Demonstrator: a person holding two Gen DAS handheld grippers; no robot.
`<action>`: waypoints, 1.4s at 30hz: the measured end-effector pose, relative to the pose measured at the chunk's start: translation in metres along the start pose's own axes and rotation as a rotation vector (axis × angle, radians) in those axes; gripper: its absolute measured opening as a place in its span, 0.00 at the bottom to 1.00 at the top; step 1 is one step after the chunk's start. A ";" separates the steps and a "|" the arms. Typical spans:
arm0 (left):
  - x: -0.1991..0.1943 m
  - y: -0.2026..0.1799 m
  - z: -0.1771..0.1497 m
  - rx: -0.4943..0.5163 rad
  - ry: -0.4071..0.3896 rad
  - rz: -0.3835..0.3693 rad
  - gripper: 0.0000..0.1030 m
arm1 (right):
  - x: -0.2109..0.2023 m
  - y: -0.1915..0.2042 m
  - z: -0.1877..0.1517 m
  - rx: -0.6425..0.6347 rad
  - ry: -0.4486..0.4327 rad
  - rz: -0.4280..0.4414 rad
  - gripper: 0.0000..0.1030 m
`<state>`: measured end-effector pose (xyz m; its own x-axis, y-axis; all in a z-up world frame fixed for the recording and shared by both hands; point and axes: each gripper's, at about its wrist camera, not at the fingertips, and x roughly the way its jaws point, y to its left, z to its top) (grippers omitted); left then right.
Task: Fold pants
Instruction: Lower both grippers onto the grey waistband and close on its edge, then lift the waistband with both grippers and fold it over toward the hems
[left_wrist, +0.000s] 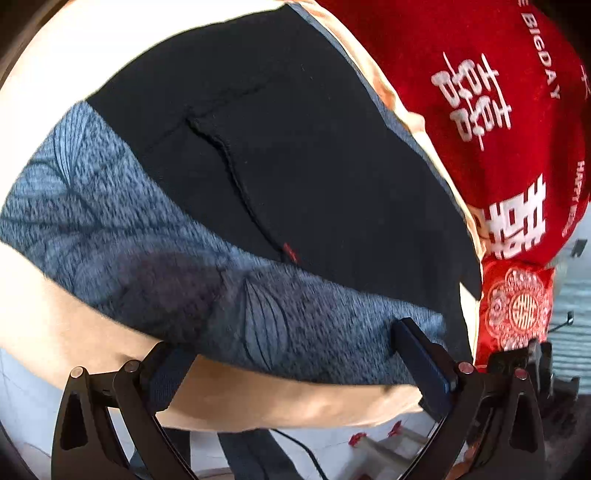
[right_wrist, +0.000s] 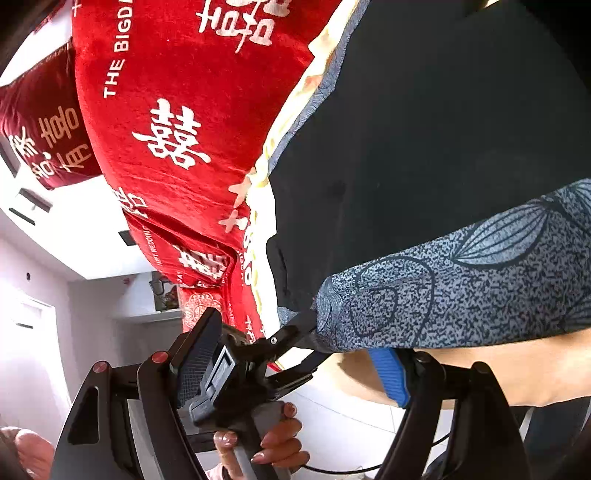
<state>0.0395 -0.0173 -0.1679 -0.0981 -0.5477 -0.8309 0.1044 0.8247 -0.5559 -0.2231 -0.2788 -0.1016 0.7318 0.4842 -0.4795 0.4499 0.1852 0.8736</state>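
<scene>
The black pants (left_wrist: 295, 155) lie flat on a blue leaf-patterned cloth (left_wrist: 129, 236) spread over a cream bed. They also show in the right wrist view (right_wrist: 443, 147). My left gripper (left_wrist: 291, 354) is open, its jaws wide apart at the near edge of the blue cloth, holding nothing. My right gripper (right_wrist: 295, 365) is open too, its left finger (right_wrist: 195, 358) off the bed's corner and its blue-padded right finger (right_wrist: 391, 376) under the bed edge. The other gripper and the hand holding it (right_wrist: 269, 373) sit between my right fingers.
Red cushions with white characters (left_wrist: 498, 110) lie along the far side of the bed, also in the right wrist view (right_wrist: 177, 129). A small red embroidered cushion (left_wrist: 517, 302) sits at the corner. White tiled floor (left_wrist: 332, 443) and a cable lie below.
</scene>
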 end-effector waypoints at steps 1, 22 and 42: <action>-0.003 0.003 0.004 -0.007 -0.021 0.014 1.00 | 0.000 0.000 0.000 -0.002 0.005 -0.006 0.79; -0.045 0.001 0.032 0.136 -0.051 0.213 0.21 | -0.054 -0.051 -0.008 0.199 -0.118 -0.122 0.05; 0.006 -0.127 0.196 0.281 -0.229 0.347 0.22 | 0.004 0.034 0.255 -0.197 0.128 -0.378 0.07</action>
<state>0.2193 -0.1526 -0.1069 0.2063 -0.2913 -0.9341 0.3579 0.9110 -0.2050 -0.0741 -0.4888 -0.0951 0.4600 0.4507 -0.7650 0.5585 0.5230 0.6439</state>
